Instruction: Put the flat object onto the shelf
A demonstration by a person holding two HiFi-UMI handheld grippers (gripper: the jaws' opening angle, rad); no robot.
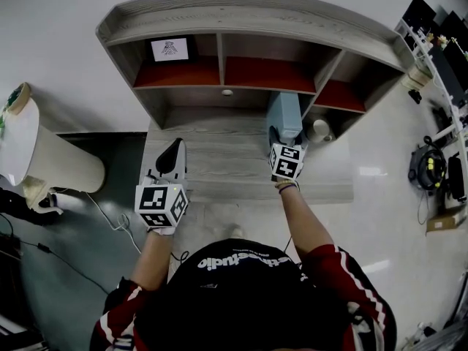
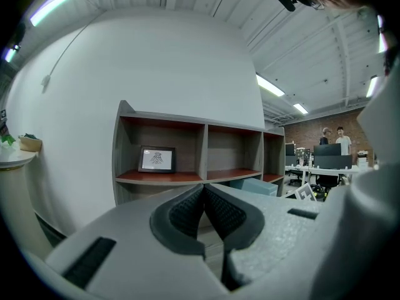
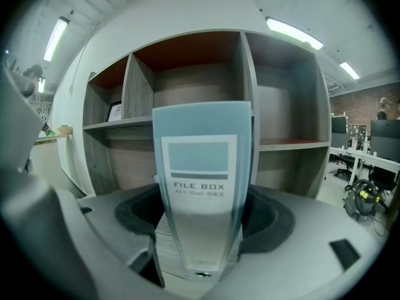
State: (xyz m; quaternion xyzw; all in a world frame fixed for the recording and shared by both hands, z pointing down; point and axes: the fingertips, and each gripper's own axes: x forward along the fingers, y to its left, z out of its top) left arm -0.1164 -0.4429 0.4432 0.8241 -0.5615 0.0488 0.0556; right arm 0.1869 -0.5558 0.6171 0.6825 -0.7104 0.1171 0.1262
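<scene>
The flat object is a pale blue file box. It stands upright on the lower wooden ledge of the grey shelf unit, below the divider between the middle and right red-floored compartments. My right gripper has the box between its jaws; a narrow gap shows on each side, so the pads do not press on it. My left gripper hovers over the ledge's left part, shut and empty.
A framed picture stands in the left compartment. A white mug sits just right of the box. A round white table is at the left, floor equipment at the right.
</scene>
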